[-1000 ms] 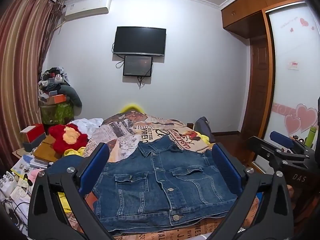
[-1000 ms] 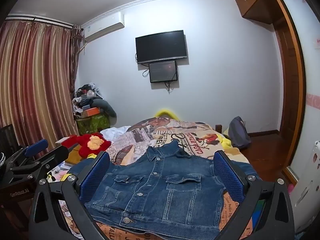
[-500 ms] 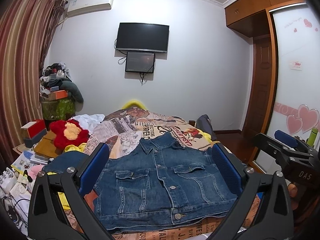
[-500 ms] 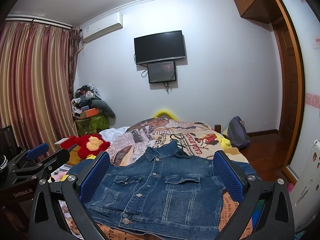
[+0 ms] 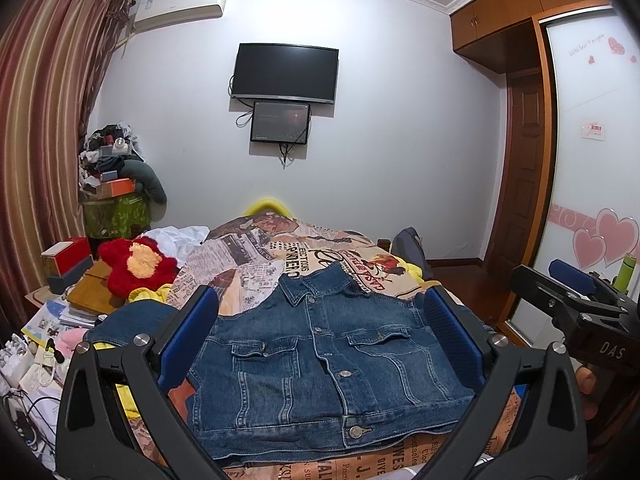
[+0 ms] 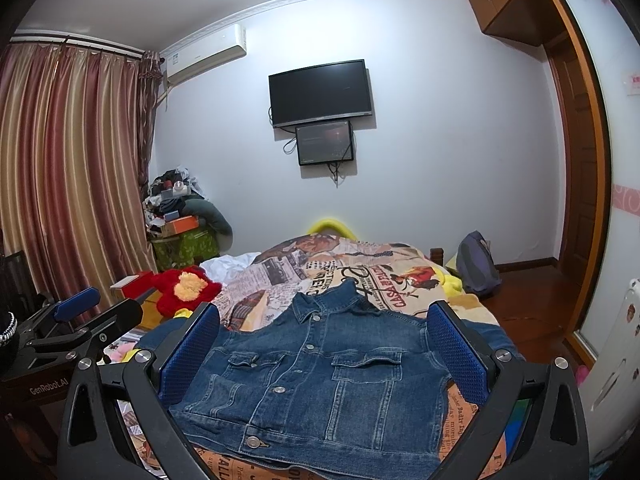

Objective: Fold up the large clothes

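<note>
Denim jacket (image 5: 320, 364) spread front-up on the bed (image 5: 320, 256), buttoned flat for folding – left claw (image 5: 320, 352) and right claw (image 6: 324, 360) both hovering above, jaws wide apart, gripping nothing

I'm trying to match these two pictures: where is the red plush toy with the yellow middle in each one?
Left wrist view: the red plush toy sits at mid-left, beside the bed.
Right wrist view: the red plush toy sits left of centre, lower half.
Shared landmark: the black wall-mounted television, above the bed in both.
</note>
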A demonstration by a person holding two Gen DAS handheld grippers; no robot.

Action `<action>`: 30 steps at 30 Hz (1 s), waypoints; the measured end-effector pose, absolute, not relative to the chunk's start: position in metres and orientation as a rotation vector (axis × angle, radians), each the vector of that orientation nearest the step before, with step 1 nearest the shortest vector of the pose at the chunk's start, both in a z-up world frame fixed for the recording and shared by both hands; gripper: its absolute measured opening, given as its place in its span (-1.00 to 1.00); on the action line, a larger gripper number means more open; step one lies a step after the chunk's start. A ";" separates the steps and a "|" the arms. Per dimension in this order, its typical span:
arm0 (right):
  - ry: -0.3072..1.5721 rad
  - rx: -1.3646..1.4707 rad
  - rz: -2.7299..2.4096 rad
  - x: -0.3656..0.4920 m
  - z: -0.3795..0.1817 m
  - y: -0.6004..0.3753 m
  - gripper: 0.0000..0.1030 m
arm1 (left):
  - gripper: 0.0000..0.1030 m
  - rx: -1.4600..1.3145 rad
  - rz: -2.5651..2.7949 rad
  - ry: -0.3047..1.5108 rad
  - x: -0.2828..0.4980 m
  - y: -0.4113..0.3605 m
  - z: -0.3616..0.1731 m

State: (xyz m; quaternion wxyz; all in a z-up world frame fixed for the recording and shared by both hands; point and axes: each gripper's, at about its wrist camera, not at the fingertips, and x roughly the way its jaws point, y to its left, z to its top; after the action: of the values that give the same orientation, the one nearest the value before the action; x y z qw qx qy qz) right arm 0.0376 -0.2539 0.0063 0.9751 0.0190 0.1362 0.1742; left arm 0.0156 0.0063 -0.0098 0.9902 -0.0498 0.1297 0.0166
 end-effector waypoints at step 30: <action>0.294 0.032 0.354 0.045 -0.001 -0.247 1.00 | 1.00 -0.115 0.040 0.281 0.026 0.014 -0.016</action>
State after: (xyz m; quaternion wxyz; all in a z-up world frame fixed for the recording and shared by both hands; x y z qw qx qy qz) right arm 0.0450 -0.2467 -0.0011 0.9735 0.0160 0.1458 0.1753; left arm 0.0259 0.0139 -0.0162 0.9883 -0.0570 0.1400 0.0201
